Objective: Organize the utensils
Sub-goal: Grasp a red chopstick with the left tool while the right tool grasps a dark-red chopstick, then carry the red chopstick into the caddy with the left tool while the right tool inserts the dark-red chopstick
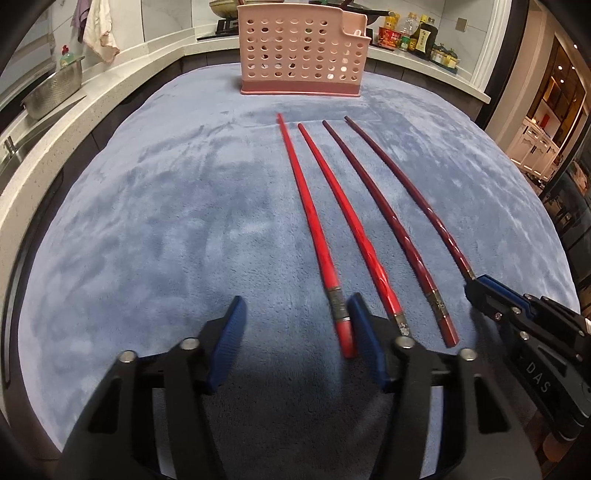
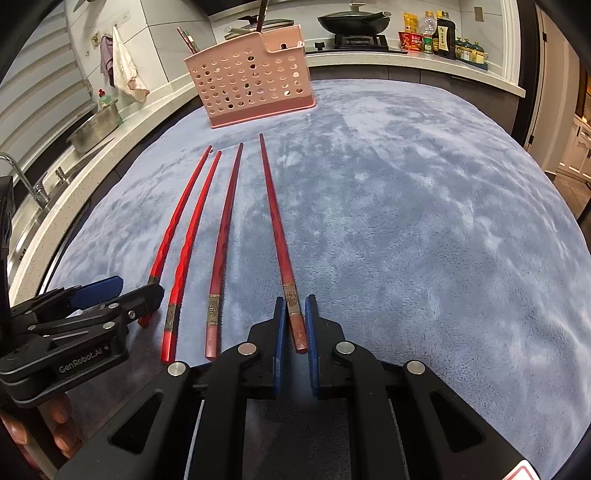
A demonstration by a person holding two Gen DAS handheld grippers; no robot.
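Observation:
Two bright red chopsticks (image 1: pixel 306 206) and two dark red ones (image 1: pixel 384 210) lie side by side on the blue-grey cloth (image 1: pixel 166 221), tips toward a pink perforated utensil holder (image 1: pixel 303 55) at the far edge. My left gripper (image 1: pixel 297 299) is open, its jaws astride the thick end of the leftmost bright red chopstick, which lies close to the right finger (image 1: pixel 364 332). My right gripper (image 2: pixel 295 298) is shut on the thick end of the rightmost dark red chopstick (image 2: pixel 275 221). The holder (image 2: pixel 251 81) has some utensils standing in it.
A steel colander (image 1: pixel 55 92) and a sink tap (image 2: pixel 22 177) sit on the counter at left. A wok (image 2: pixel 354 20) on the hob and sauce bottles (image 1: pixel 417 37) stand behind the holder. Towels (image 2: pixel 125 70) hang on the wall. A person's fingers (image 2: pixel 59 424) hold the left gripper.

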